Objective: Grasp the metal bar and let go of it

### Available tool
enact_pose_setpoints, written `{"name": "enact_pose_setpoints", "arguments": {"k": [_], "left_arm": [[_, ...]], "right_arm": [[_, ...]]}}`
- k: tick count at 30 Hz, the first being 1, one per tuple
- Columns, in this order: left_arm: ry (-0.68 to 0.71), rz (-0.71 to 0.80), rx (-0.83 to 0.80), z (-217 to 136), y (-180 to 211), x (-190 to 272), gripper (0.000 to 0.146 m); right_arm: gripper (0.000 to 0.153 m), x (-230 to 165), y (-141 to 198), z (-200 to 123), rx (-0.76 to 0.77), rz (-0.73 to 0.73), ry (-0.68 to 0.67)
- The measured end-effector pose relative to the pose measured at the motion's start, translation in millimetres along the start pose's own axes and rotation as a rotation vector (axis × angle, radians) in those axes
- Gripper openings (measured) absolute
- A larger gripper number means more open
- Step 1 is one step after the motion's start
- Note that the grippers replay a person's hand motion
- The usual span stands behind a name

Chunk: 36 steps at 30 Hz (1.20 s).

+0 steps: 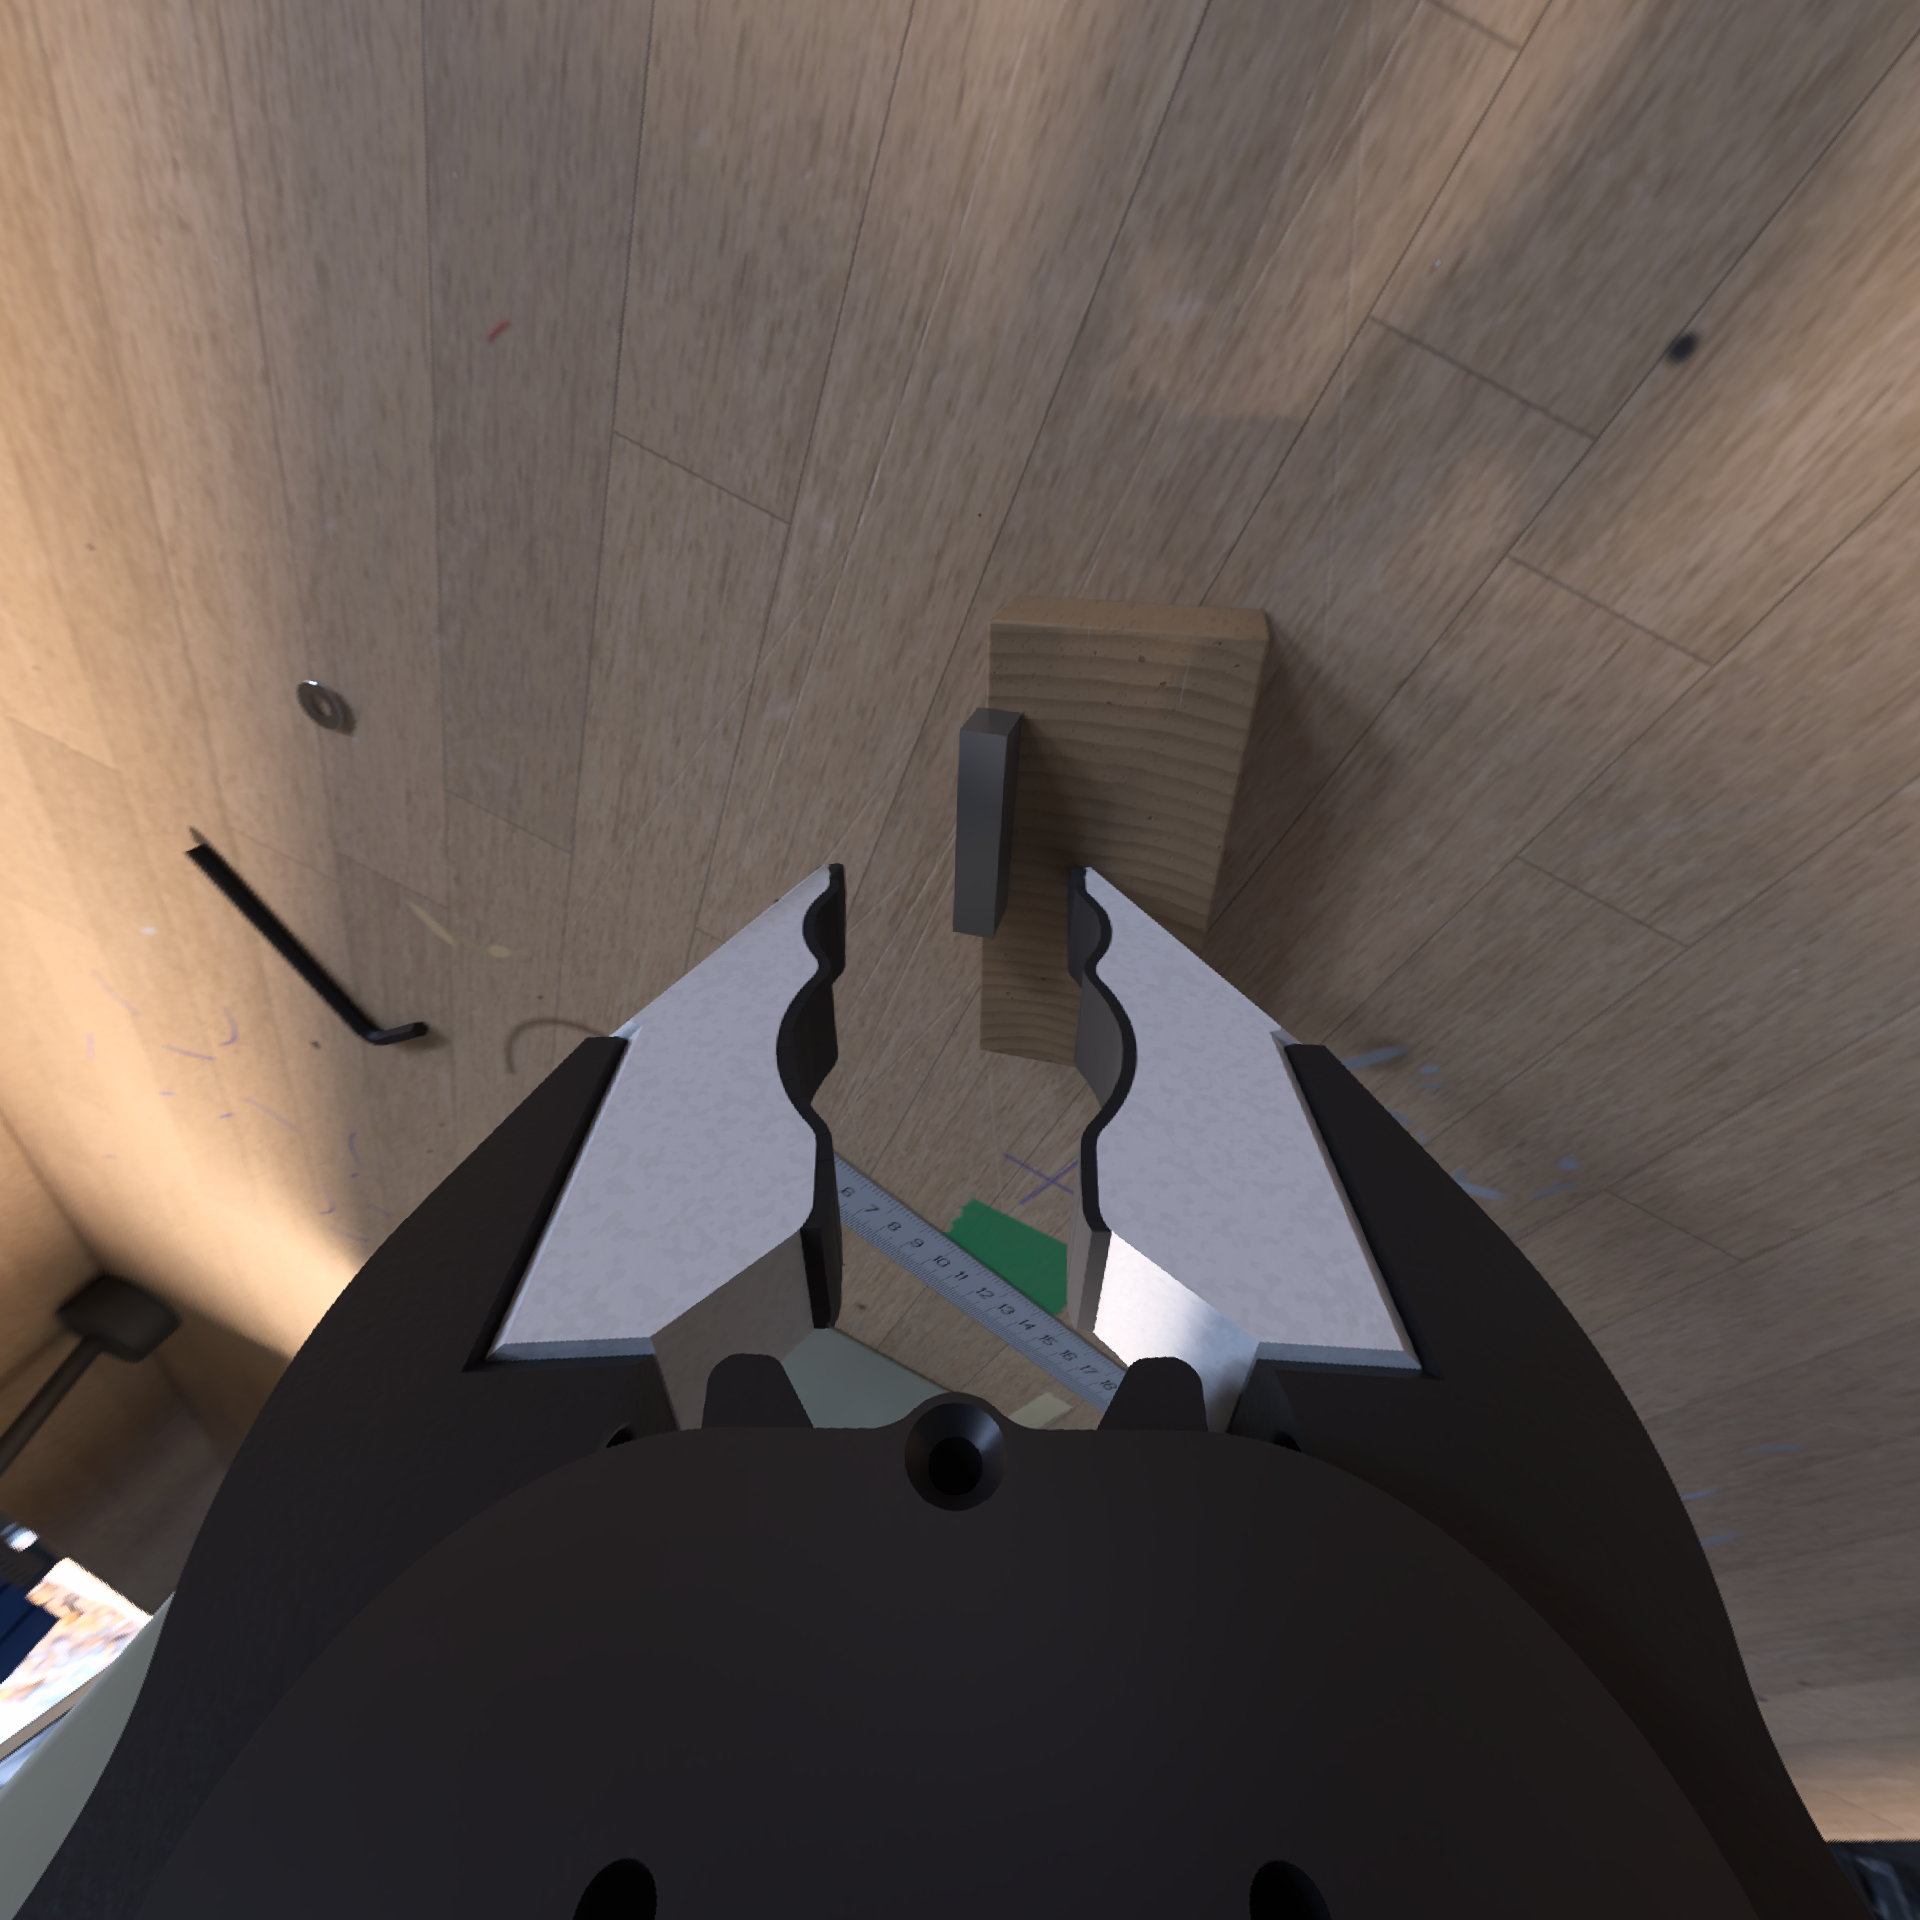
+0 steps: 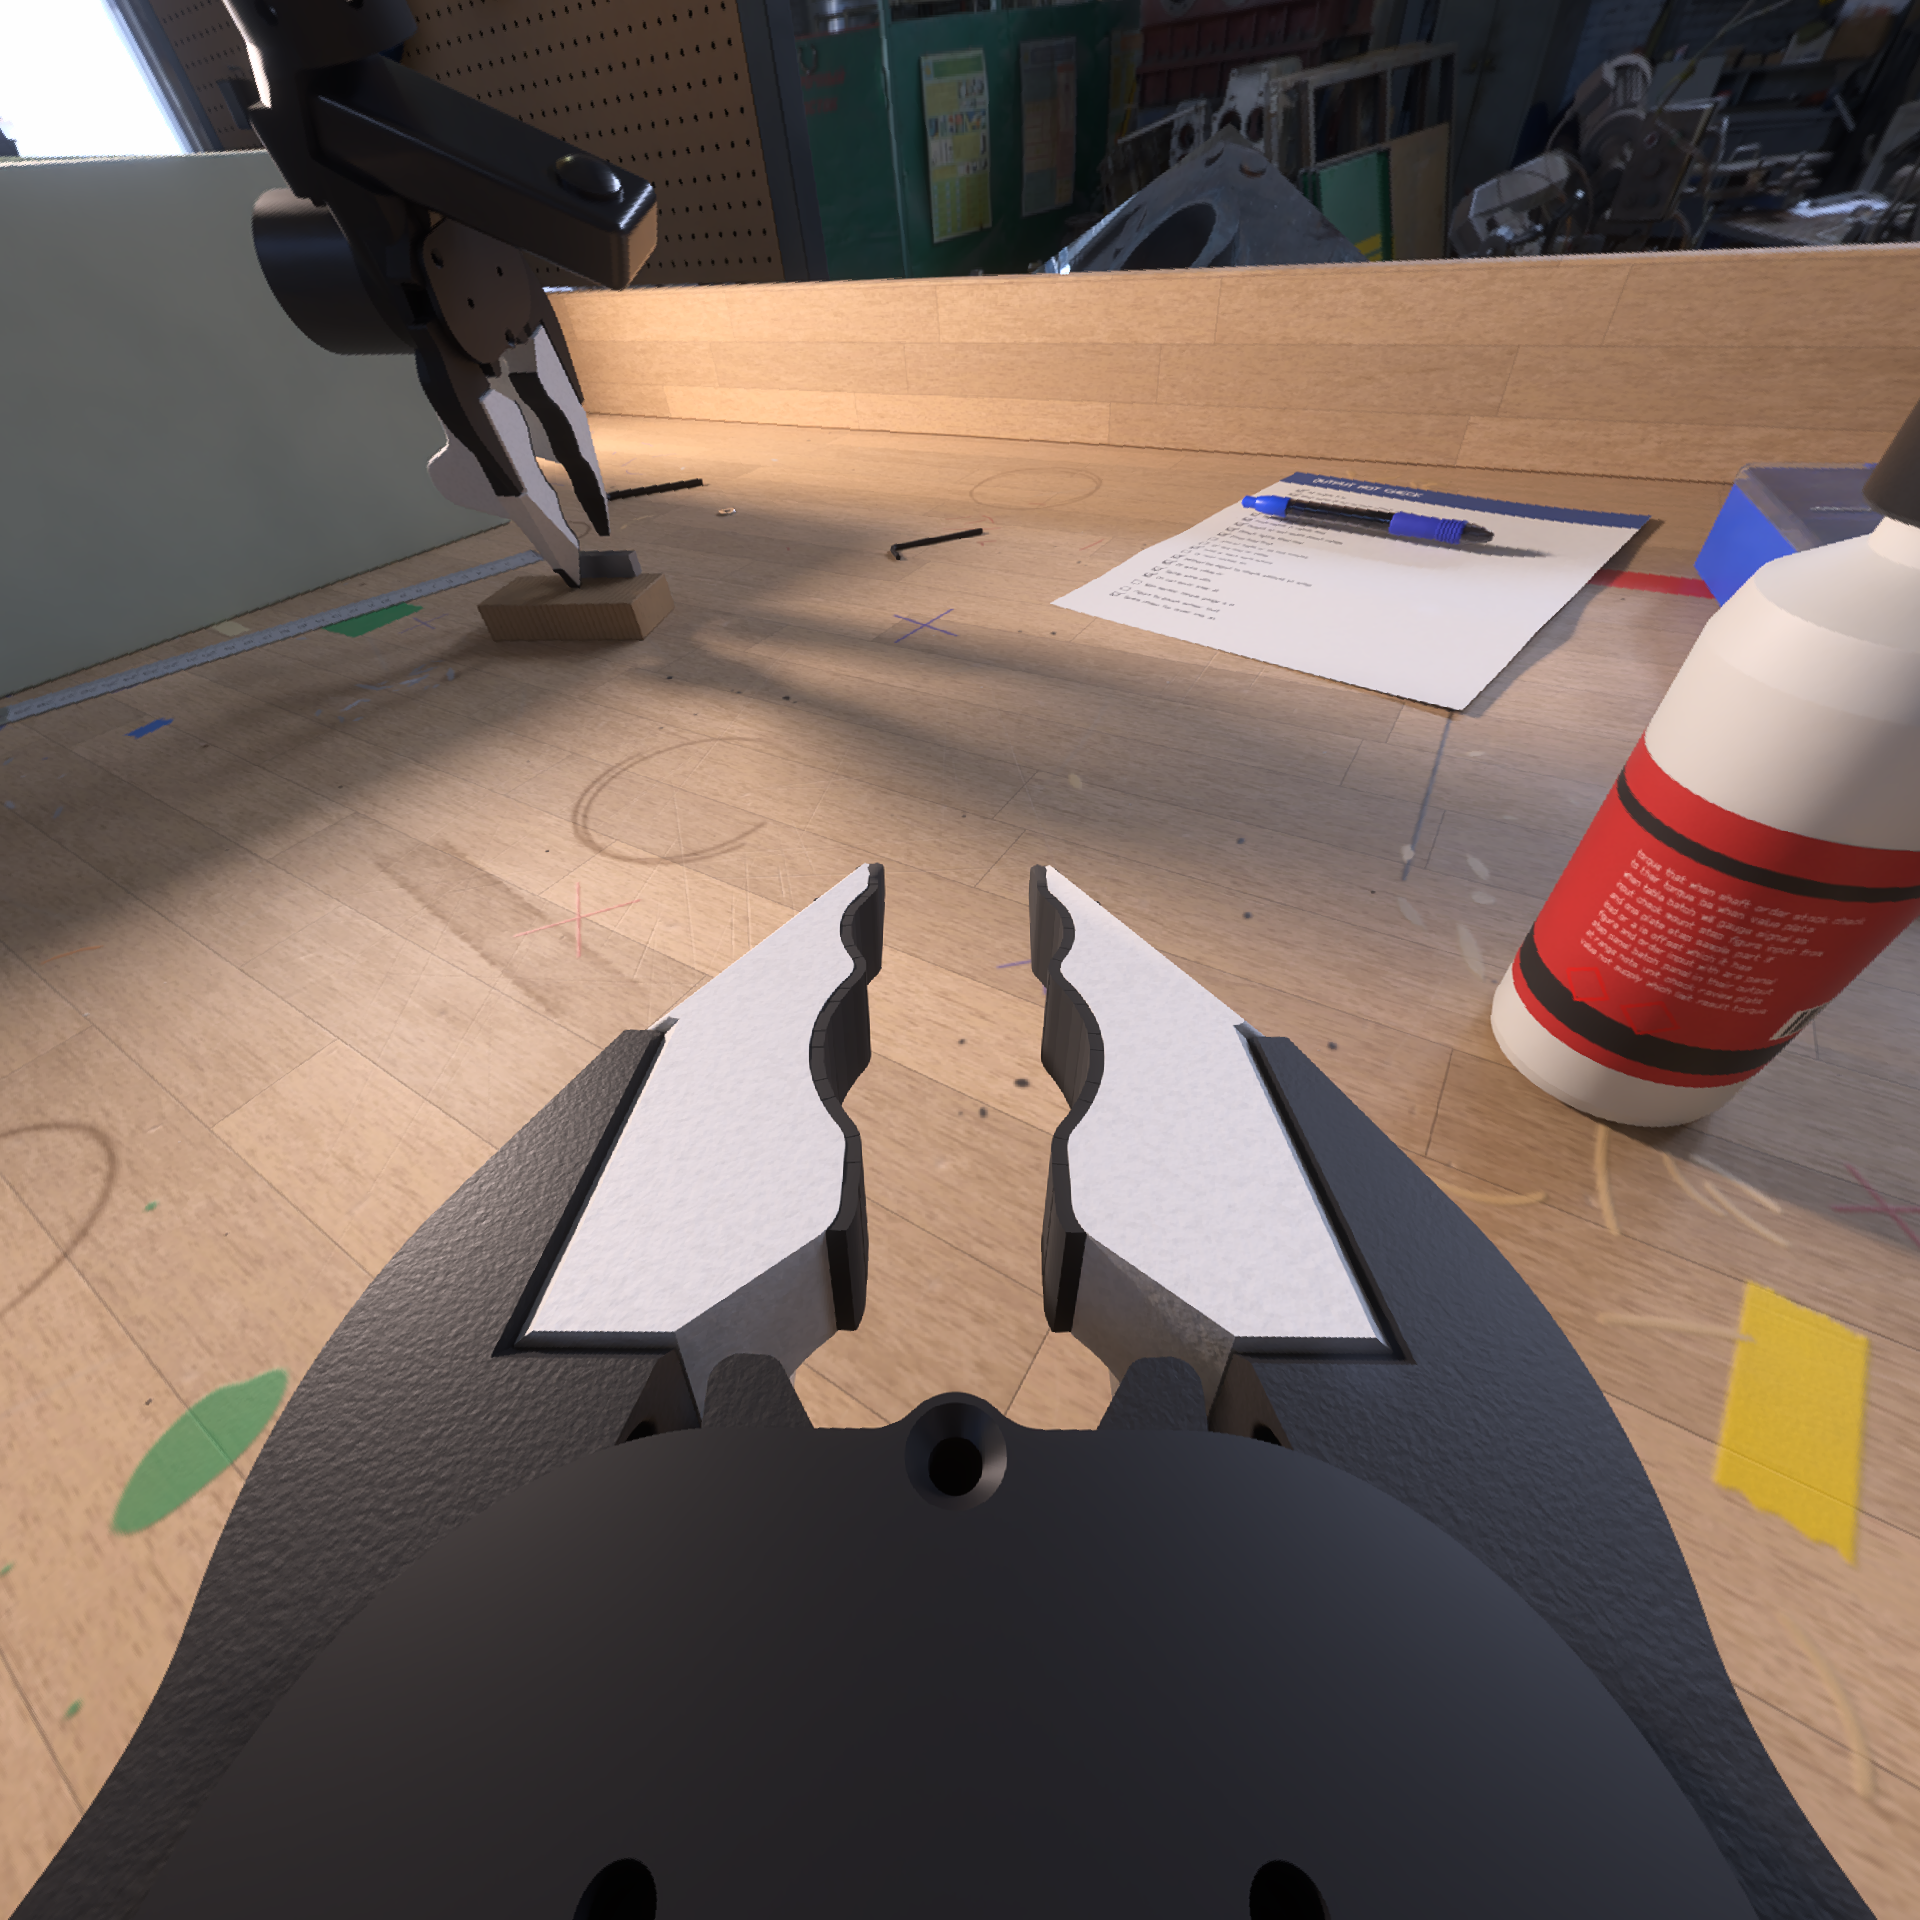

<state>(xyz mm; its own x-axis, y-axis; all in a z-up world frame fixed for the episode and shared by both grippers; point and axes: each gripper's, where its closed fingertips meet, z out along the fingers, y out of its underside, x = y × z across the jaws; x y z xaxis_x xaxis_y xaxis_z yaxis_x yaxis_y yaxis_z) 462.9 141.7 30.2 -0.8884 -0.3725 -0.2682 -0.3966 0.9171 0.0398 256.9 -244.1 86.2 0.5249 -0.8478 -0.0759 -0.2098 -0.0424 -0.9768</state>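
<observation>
The left gripper [image 1: 956, 883] hangs over a small wooden block [image 1: 1127, 790] and points down at it. Its fingers [image 1: 727, 1091] are spread apart and hold nothing. The metal bar [image 1: 985, 821] is a short dark gray piece that lies on top of the block, along one edge of it. The bar sits just past the fingertips, a little to one side of the gap between them, and from the other camera I cannot tell if a fingertip touches it. The block rests on the wooden surface [image 1: 623, 416]. A black bent key tool [image 1: 301, 945] and a small metal ring [image 1: 324, 707] lie apart from the block on one side. A metal ruler [image 1: 977, 1288] and a patch of green tape [image 1: 1013, 1257] show under the gripper. The right gripper [image 2: 956, 894] is far from the block, low over the surface. Its fingers [image 2: 727, 1122] are also spread with nothing between them. Near it stands a white bottle with a red label [image 2: 1745, 852]. Farther back lies a sheet of paper [image 2: 1351, 613] with a blue pen [image 2: 1361, 517] on top of it. A yellow piece of tape [image 2: 1792, 1413] sticks to the surface close by.
</observation>
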Motion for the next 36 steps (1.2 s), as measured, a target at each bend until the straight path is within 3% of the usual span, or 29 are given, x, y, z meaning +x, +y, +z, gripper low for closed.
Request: {"name": "enact_pose_setpoints", "arguments": {"k": [1, 4, 10, 16, 20, 21, 24, 28, 30, 36], "left_arm": [[0.018, -0.008, 0.004, 0, -1, 1, 0.039], [0.064, -0.008, 0.006, 2, -1, 7, 0.008], [0.025, -0.064, 0.009, 2, 4, 11, 0.008], [0.062, -0.562, 0.039, -2, 20, 27, 0.008], [0.045, -0.593, 0.051, -5, 32, 31, 0.008], [0.033, -0.571, 0.057, -9, 34, 31, 0.010], [-0.026, -0.370, 0.114, -33, 32, 29, 0.051], [-0.250, 0.199, 0.203, -61, 19, 27, 0.058], [-0.269, 0.400, 0.181, -59, 17, 30, 0.057], [-0.105, 0.543, 0.037, -30, 25, 30, 0.072]], "right_arm": [[0.028, 0, 0, 0, -0.002, 0.001, -0.002], [0.028, -1, 0, 0, -0.003, -0.001, -0.004], [0.027, -1, 0, -1, -0.001, 0.000, -0.010], [0.026, -2, 1, -2, -0.002, -0.003, -0.014], [0.026, -3, 1, -2, -0.004, -0.004, -0.018], [0.026, -3, 1, -2, -0.004, -0.004, -0.018], [0.025, -3, 1, -3, -0.004, -0.007, -0.017], [0.025, -4, 2, -2, -0.011, -0.011, -0.020], [0.025, -4, 2, -2, -0.011, -0.015, -0.020], [0.024, -5, 2, -2, -0.015, -0.026, -0.017]]}}
